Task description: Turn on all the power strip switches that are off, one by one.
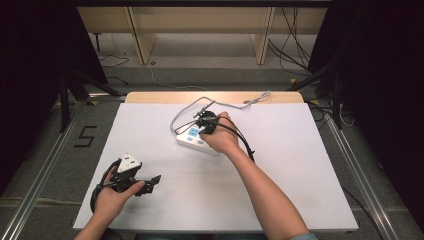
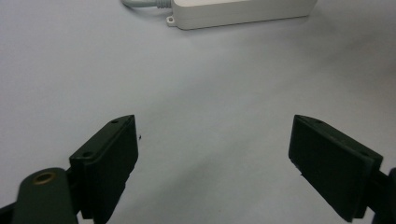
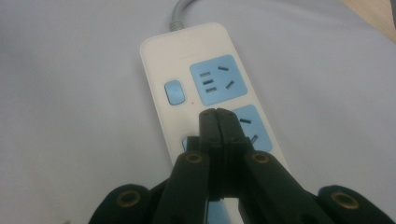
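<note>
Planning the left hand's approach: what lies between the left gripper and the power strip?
Nothing: bare white table between the left gripper and power strip, per the left gripper view.

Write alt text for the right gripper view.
The right gripper, its black jaws closed together, hangs just over a white power strip with blue sockets and a blue switch. The strip lies on a white table, its grey cord leading off the top.

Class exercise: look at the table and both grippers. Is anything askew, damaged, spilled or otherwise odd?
Nothing stands out. The white power strip lies flat and intact on the white table, its grey cable looping loosely behind. The right gripper hangs shut over it; the left gripper is open near the front edge.
</note>
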